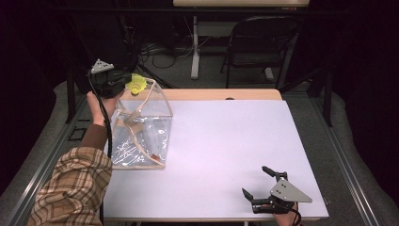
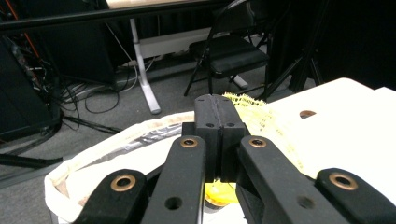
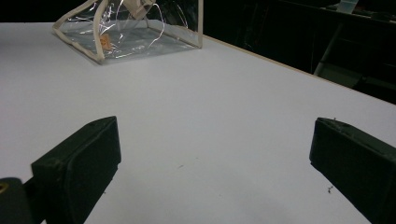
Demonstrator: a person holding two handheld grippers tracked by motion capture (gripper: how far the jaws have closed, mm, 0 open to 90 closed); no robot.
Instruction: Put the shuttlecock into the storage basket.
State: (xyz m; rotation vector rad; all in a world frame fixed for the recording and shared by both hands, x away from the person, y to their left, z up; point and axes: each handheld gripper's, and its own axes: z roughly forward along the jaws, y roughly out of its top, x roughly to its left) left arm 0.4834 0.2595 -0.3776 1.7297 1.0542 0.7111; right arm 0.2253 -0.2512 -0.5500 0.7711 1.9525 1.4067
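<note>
A clear plastic bag (image 1: 141, 136) with beige trim stands at the left of the white table (image 1: 226, 141); in the right gripper view the bag (image 3: 130, 32) lies far off at the top left. My left gripper (image 1: 128, 86) hovers at the bag's upper rim, shut on a yellow mesh item (image 1: 138, 84). In its own view the left gripper (image 2: 215, 112) has its jaws pressed together, with the yellow mesh (image 2: 261, 121) sticking out past them above the bag's rim (image 2: 116, 140). My right gripper (image 1: 254, 180) rests near the table's front right, open and holding nothing (image 3: 215, 154).
A small orange tag (image 1: 154, 155) lies inside the bag. Beyond the table's far wooden edge (image 1: 211, 94) stand a black folding chair (image 1: 259, 42) and a desk leg (image 1: 194, 47), with cables on the floor. A plaid sleeve (image 1: 75, 188) comes in at the bottom left.
</note>
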